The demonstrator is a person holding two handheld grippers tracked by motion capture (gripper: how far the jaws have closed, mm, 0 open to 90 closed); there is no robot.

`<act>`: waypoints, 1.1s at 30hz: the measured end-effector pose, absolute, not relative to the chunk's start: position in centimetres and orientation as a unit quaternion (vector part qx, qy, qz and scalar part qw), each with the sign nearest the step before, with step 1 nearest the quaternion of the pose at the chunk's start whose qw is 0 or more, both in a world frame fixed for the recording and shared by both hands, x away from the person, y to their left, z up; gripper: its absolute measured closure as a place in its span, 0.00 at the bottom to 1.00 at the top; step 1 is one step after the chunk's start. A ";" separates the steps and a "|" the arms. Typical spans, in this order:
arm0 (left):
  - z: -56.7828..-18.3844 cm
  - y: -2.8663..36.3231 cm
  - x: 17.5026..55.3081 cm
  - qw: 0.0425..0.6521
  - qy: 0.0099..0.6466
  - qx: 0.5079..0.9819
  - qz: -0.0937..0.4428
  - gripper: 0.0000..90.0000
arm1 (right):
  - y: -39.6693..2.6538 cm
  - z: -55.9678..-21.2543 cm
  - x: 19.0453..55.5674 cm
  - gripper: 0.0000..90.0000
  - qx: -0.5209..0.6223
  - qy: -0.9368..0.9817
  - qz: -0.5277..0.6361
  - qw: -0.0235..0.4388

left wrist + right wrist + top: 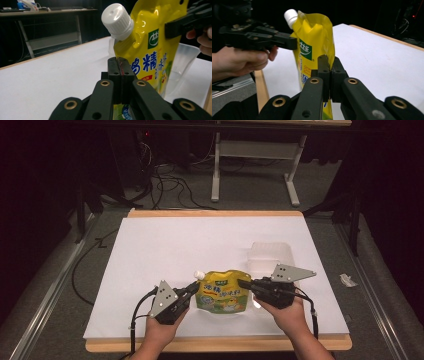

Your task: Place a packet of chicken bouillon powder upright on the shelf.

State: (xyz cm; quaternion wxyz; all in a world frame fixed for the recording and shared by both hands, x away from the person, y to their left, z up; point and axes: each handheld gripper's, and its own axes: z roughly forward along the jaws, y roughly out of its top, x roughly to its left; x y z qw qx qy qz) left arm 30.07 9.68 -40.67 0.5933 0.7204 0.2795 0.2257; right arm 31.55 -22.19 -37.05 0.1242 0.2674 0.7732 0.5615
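A yellow spout pouch (222, 292) is held upright just above the near middle of the white-covered table (165, 250), between the two grippers. A clear plastic container (270, 256) stands on the table just beyond and to the right of the pouch; nothing can be made out inside it, and in the left gripper view its translucent wall (185, 62) is seen behind the pouch. What the pouch itself holds cannot be told, since it is opaque and its white screw cap (117, 21) is on. The long axis of the pouch runs roughly vertically, with the bottom edge down toward the table and the top edge up. The spout sits at the upper left corner and is angled up and to the left, away from the right gripper. The printed face, with green and blue lettering, is turned toward the person's near side of the table. The left gripper (192, 289) is clenched on the left edge of the pouch, its jaws pressed together over the yellow film below the spout. The right gripper (242, 283) is clenched on the right edge of the pouch, its jaws closed over the film there. Each gripper is carried in one of the person's hands, which come in from the near edge.
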 end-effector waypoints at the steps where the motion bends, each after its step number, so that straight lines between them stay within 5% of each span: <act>1: -40.6 9.8 30.1 0.592 0.281 0.720 0.226 1.00 | -22.1 -37.0 31.4 1.00 0.266 0.773 0.562 0.123; 16: -41.2 10.3 30.9 0.580 0.294 0.725 0.227 1.00 | -20.6 -37.7 30.1 1.00 0.249 0.783 0.558 0.115; 27: -41.3 10.6 30.9 0.586 0.300 0.722 0.214 0.97 | -19.5 -39.2 30.7 0.79 0.274 0.792 0.539 0.081; 33: -41.4 10.7 31.0 0.585 0.302 0.724 0.209 0.94 | -18.7 -40.0 30.8 0.88 0.295 0.802 0.513 0.080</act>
